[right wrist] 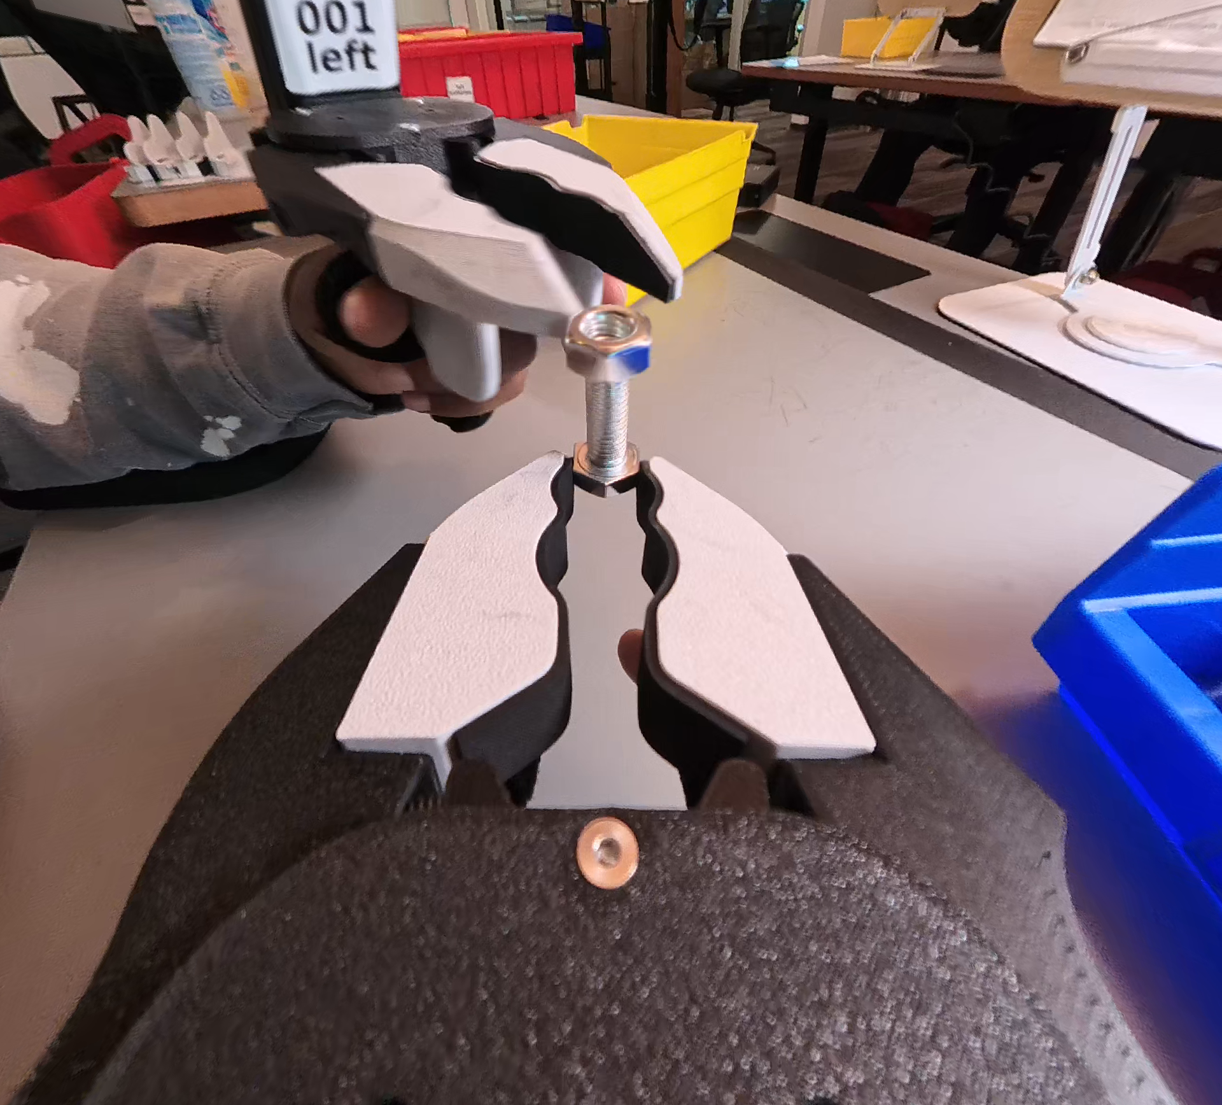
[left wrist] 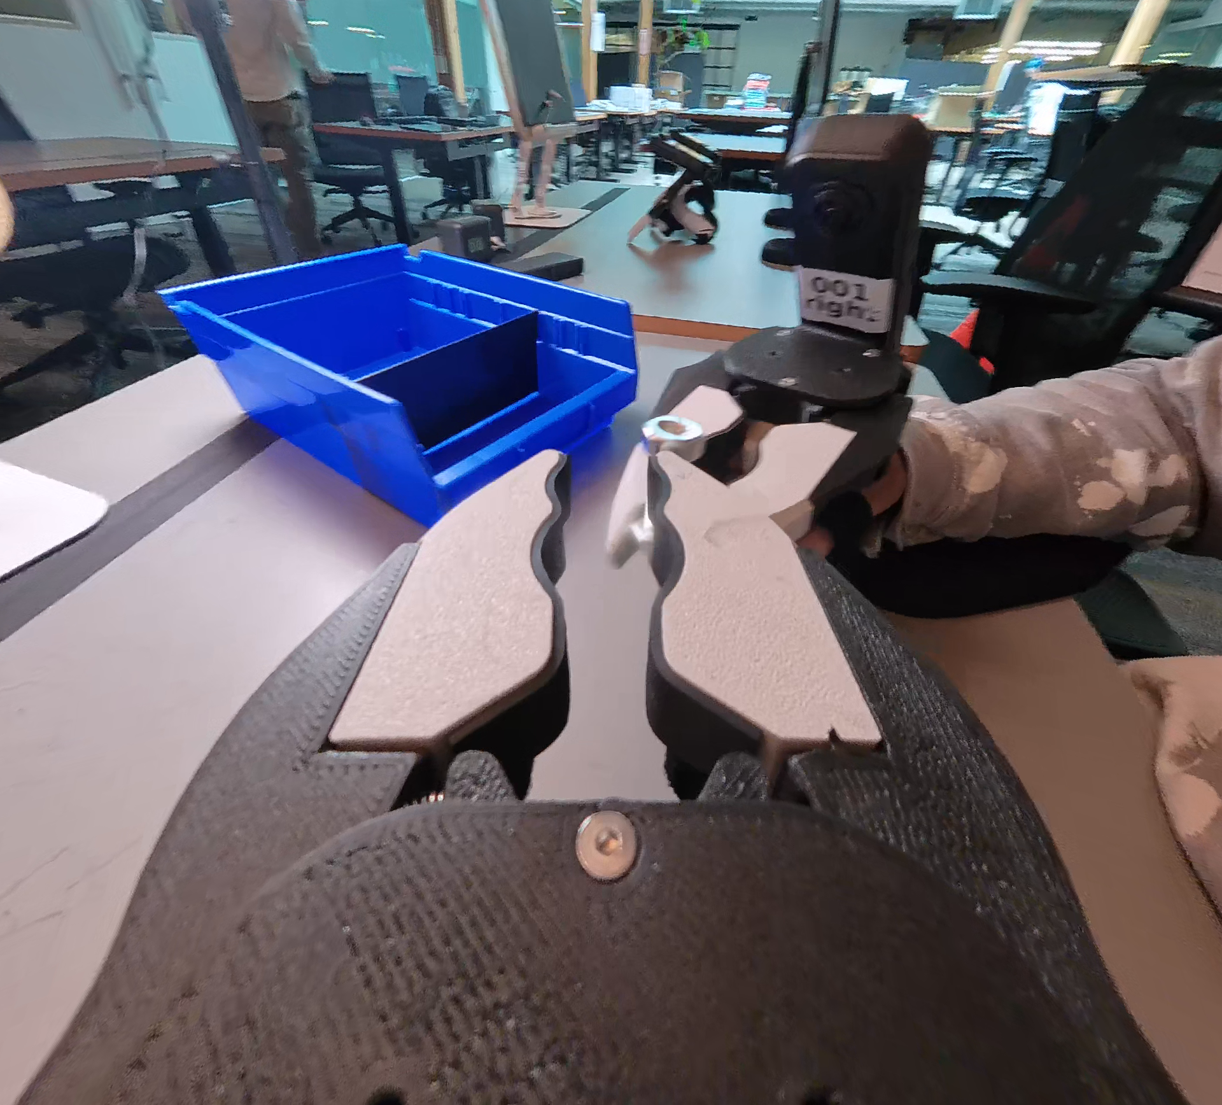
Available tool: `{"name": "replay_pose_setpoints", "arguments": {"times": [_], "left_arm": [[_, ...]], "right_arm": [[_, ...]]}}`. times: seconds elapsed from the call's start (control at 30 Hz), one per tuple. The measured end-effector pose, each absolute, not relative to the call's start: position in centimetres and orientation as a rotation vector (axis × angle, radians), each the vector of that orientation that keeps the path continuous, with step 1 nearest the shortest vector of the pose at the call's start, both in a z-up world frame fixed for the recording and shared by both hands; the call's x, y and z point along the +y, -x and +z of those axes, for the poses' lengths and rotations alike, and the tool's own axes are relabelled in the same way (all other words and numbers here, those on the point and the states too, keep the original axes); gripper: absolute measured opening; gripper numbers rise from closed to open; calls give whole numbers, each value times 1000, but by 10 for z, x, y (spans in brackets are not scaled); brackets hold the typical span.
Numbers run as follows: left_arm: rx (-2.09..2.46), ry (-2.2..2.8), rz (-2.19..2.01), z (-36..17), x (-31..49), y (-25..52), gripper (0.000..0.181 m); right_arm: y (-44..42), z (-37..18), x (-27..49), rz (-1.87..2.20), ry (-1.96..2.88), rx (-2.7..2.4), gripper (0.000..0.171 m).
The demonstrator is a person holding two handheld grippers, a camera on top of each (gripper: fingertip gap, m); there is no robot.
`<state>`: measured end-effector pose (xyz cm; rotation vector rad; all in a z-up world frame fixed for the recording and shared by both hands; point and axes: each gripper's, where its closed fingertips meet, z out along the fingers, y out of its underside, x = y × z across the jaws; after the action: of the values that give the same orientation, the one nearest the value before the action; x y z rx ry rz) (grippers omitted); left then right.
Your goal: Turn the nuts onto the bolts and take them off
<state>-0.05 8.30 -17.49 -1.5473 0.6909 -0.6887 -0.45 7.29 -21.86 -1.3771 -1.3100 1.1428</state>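
Above the grey tabletop, right gripper pinches the hex bolt by its head; left gripper, parted, grips nothing. The nut sits at the thread tip, so a tilt or careless contact may cross-thread or drop it.

Right tool clamped; left tool parted.

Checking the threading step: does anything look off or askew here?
Nothing is spilled or broken. One oddity: the nut sits only on the very tip of the bolt and looks slightly cocked to the shaft. The right gripper clamps the bolt's other end; the left gripper is open, off the nut.
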Motion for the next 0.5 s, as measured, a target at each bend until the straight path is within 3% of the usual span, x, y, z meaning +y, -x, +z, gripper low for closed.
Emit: {"name": "replay_pose_setpoints", "arguments": {"times": [0.5], "left_arm": [[658,1532,-779,-172,82,-1,28]], "right_arm": [[1,-210,76,1151,1336,-1283,18]]}}
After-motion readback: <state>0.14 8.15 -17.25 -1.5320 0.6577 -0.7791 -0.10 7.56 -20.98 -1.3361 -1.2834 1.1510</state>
